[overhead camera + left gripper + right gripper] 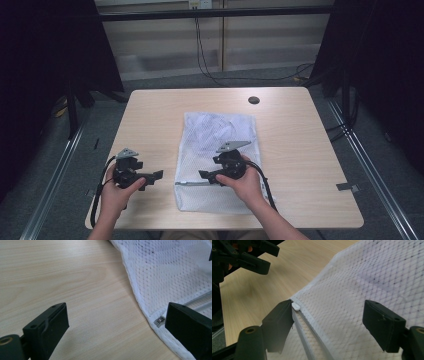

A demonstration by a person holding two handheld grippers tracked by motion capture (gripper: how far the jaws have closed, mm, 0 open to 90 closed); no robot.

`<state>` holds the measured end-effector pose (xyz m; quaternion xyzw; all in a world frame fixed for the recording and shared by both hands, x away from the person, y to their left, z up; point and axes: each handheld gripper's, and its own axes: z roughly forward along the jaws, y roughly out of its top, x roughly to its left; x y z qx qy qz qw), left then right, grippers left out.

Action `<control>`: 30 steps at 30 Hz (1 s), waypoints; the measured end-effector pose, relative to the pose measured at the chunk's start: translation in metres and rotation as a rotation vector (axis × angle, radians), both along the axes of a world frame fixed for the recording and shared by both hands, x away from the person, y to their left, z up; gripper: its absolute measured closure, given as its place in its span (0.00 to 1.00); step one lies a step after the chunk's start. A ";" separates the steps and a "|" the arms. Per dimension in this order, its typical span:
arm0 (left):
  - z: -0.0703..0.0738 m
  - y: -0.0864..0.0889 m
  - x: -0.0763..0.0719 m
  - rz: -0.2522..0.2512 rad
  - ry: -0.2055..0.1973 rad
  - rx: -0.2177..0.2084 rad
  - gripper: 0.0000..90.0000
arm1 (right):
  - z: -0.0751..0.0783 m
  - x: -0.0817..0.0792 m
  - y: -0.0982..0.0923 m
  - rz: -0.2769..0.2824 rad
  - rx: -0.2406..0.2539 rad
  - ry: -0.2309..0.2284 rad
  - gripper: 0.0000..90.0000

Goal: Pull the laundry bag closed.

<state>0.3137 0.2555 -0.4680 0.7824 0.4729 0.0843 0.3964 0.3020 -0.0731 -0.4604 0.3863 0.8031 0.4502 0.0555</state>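
Note:
A white mesh laundry bag (pixel 215 135) with pale cloth inside lies flat in the middle of the wooden table (pixel 150 115). Its zipper (pixel 192 183) runs along the end nearest me. My right gripper (pixel 202 176) hovers low over that end, open, its jaws standing either side of the mesh (pixel 352 290). The white zipper pull (pixel 296 306) sits right at the tip of one jaw of the right gripper (pixel 329 312), with no grip on it. My left gripper (pixel 156 176) is open over bare wood, just left of the bag's edge (pixel 170 270) and the metal zipper end (pixel 160 320).
A round black cap (pixel 253 100) is set in the tabletop near the far edge. Bare wood extends on both sides of the bag. Black curtains and metal rails flank the table, and cables hang behind it.

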 end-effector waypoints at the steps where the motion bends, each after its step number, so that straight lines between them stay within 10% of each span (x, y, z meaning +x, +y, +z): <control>1: 0.000 0.000 0.000 0.000 0.000 0.001 0.05 | -0.001 0.000 0.001 0.008 0.000 -0.004 0.30; 18: 0.001 0.002 0.000 0.005 0.004 0.001 0.05 | -0.013 0.004 0.027 0.012 0.026 0.054 0.47; 30: 0.000 0.004 0.000 0.008 0.003 0.005 0.05 | -0.022 0.004 0.044 -0.014 0.078 0.191 0.58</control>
